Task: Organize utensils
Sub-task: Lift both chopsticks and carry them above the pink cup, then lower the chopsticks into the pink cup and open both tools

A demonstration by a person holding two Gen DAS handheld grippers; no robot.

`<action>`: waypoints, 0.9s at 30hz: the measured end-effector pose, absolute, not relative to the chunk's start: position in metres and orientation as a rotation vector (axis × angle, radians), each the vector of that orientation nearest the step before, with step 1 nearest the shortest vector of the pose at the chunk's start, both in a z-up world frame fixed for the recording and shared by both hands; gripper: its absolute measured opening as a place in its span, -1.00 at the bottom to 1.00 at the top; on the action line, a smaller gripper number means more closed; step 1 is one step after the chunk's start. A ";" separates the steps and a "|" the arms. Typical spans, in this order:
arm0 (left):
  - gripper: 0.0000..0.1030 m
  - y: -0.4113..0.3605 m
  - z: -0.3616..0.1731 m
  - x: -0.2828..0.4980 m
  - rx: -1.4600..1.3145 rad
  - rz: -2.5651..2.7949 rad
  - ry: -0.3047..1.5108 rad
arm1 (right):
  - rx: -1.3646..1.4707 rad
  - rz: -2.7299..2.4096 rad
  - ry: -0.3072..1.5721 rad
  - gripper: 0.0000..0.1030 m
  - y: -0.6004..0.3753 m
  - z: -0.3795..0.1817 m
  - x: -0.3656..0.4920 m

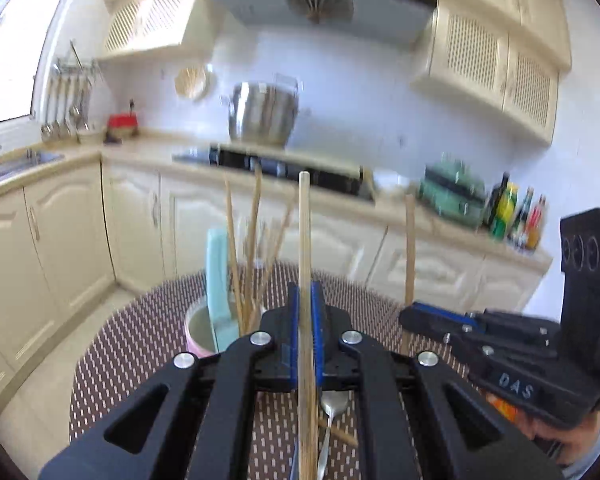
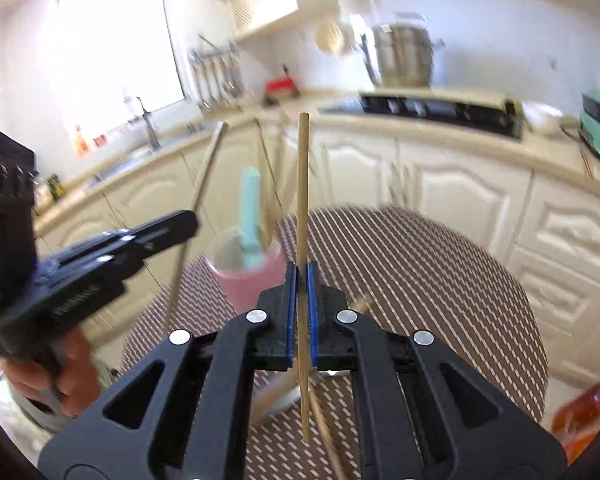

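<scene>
Each tool, left tool (image 1: 306,300) and right tool (image 2: 301,280), is clamped on one upright chopstick (image 1: 304,240). Beyond stands a pink cup (image 2: 248,280) of utensils. Underneath, a spoon (image 1: 332,404) lies half hidden.

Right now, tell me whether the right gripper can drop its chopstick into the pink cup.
Probably yes. The right gripper holds its chopstick upright, and the pink cup sits just ahead and slightly left. Its mouth is partly filled by a teal utensil and other sticks, but room remains.

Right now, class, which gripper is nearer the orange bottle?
Right. The orange bottle sits beside the right gripper, on its right; the left gripper is beyond the right one, farther away.
</scene>
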State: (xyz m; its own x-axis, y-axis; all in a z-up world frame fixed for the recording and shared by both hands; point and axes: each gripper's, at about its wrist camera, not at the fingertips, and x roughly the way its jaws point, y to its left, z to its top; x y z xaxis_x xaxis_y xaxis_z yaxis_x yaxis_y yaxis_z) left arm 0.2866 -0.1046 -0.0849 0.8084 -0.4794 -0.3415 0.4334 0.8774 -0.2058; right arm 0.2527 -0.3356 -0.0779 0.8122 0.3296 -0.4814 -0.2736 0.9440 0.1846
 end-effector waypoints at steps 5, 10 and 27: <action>-0.89 -0.099 -0.065 0.291 -0.203 -0.450 0.221 | 0.134 0.371 0.407 -0.89 -0.317 -0.052 0.262; -0.89 -0.086 -0.049 0.302 -0.265 -0.397 0.084 | 0.155 0.390 0.299 -0.89 -0.304 -0.034 0.274; -0.88 -0.086 -0.069 0.352 -0.282 -0.301 -0.042 | 0.172 0.405 0.233 -0.89 -0.280 -0.043 0.320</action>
